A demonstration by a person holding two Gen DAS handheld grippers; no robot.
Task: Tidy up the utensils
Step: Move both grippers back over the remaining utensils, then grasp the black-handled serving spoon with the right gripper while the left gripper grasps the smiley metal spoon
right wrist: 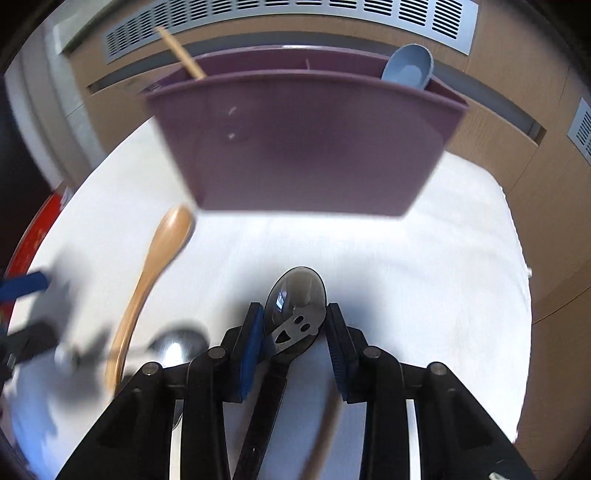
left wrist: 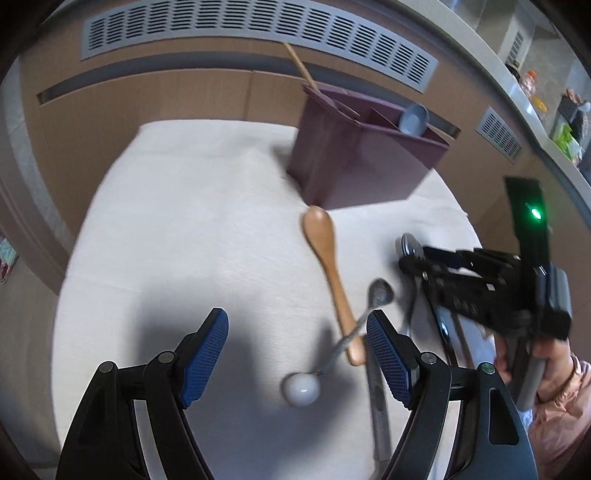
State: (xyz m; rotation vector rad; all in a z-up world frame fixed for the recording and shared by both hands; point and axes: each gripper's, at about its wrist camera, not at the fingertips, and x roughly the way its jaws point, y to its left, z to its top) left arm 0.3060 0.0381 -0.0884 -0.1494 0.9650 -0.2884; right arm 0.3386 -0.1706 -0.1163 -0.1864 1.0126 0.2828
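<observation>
My right gripper points down at the white cloth, its blue pads pressed on both sides of the bowl of a metal spoon; a flat smiley-cut metal piece lies on that spoon. In the left wrist view the right gripper sits at the right. My left gripper hangs open above the cloth, holding nothing. Ahead of it lie a wooden spoon and a small metal spoon with a white ball end. The purple caddy stands behind, holding a wooden stick and a blue-grey spoon.
A white cloth covers the table, with wooden panels and vent grilles behind. A dark handle and a brown one run under the right gripper. A hand with a pink sleeve holds it. Something red shows at the left.
</observation>
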